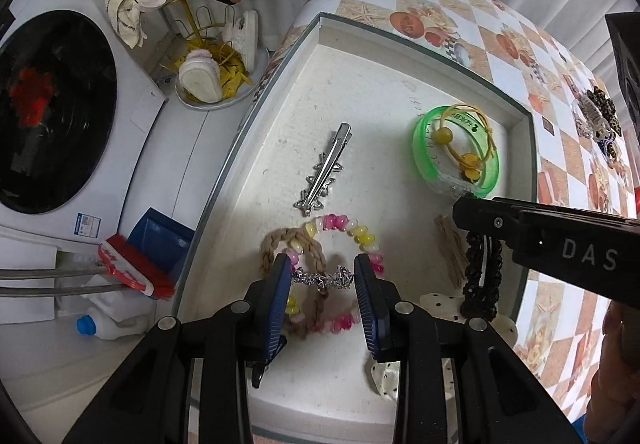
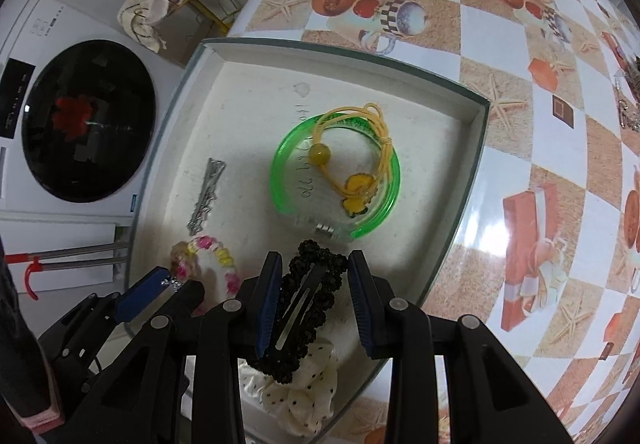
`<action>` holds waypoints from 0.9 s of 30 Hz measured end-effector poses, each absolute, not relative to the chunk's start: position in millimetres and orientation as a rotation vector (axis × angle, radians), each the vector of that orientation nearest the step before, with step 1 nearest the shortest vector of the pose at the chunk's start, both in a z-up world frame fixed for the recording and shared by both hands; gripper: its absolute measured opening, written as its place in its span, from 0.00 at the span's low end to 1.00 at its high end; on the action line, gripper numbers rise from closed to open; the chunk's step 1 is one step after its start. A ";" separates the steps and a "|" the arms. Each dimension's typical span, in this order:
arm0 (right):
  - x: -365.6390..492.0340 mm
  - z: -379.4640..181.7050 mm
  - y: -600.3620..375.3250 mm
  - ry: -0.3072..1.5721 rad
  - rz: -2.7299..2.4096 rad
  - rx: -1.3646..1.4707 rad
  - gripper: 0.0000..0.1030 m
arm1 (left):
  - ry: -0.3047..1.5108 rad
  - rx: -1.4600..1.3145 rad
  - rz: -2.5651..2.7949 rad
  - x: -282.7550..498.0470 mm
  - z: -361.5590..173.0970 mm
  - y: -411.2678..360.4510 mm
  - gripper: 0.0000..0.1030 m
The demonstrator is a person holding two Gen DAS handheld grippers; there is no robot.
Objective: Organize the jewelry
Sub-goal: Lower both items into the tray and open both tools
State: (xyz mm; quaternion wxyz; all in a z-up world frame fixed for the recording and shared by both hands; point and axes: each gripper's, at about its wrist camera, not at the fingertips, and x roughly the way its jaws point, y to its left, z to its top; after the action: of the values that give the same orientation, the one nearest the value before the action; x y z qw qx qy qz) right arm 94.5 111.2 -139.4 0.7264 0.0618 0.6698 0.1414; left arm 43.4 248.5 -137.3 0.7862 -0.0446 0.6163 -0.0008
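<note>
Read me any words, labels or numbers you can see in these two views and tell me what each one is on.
"DAS": white letters on the right gripper's black body, cut off at the picture's edge.
Handwritten digits on the tray floor by the green bangle: too faint to read.
Print on the bangle's band: blurred.
Washing machine panel and stickers: too small.

bare tray floor (image 2: 248, 112) lies open beyond the star clip (image 1: 322, 174) and green bangle (image 2: 336, 180).
</note>
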 end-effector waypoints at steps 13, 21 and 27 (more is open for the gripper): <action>101.6 -141.8 103.8 1.436 0.276 0.115 0.35 | 1.323 -0.067 0.014 47.1 -147.1 246.8 0.37; 94.9 -150.4 105.8 1.460 0.278 0.103 0.35 | 1.315 -0.031 0.021 45.8 -148.1 243.3 0.37; 92.6 -150.8 107.0 1.450 0.280 0.094 0.36 | 1.317 -0.025 0.031 44.4 -147.9 242.9 0.37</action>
State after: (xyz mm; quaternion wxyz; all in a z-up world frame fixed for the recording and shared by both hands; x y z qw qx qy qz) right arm 92.6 107.0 -150.8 0.7387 0.0430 0.6605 0.1275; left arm 44.4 242.9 -147.9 0.7906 -0.0116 0.6121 0.0142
